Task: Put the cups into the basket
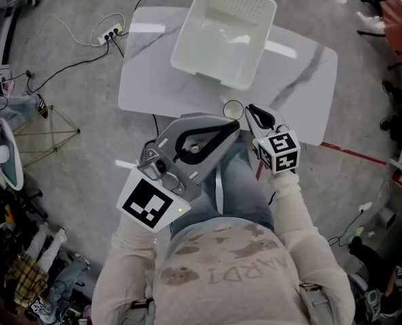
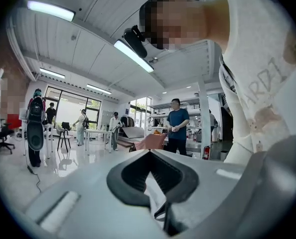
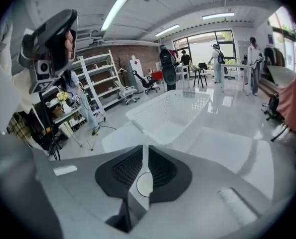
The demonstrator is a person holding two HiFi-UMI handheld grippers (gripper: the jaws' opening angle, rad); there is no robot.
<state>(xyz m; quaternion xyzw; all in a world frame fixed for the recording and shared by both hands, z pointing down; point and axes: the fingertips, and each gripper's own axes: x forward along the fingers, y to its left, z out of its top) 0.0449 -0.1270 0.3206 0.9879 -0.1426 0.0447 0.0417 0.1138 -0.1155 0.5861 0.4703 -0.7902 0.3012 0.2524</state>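
Observation:
A white slatted basket (image 1: 187, 53) stands empty at the back of the white marble table (image 1: 153, 80). One small clear cup (image 1: 233, 109) sits upright at the table's near edge. My right gripper (image 1: 250, 110) hovers just right of the cup, jaws shut on nothing. In the right gripper view the cup's rim (image 3: 144, 184) shows through the slit between the jaws (image 3: 144, 158), with the basket (image 3: 168, 113) beyond. My left gripper (image 1: 231, 124) hangs just below the cup over my lap, jaws together and empty. The left gripper (image 2: 153, 178) view faces up into the room.
A power strip (image 1: 109, 34) and cables lie on the floor left of the table. Clutter and a wire frame (image 1: 45, 137) stand at the far left. Red tape (image 1: 353, 154) marks the floor at right. Several people (image 2: 178, 126) stand far off in the room.

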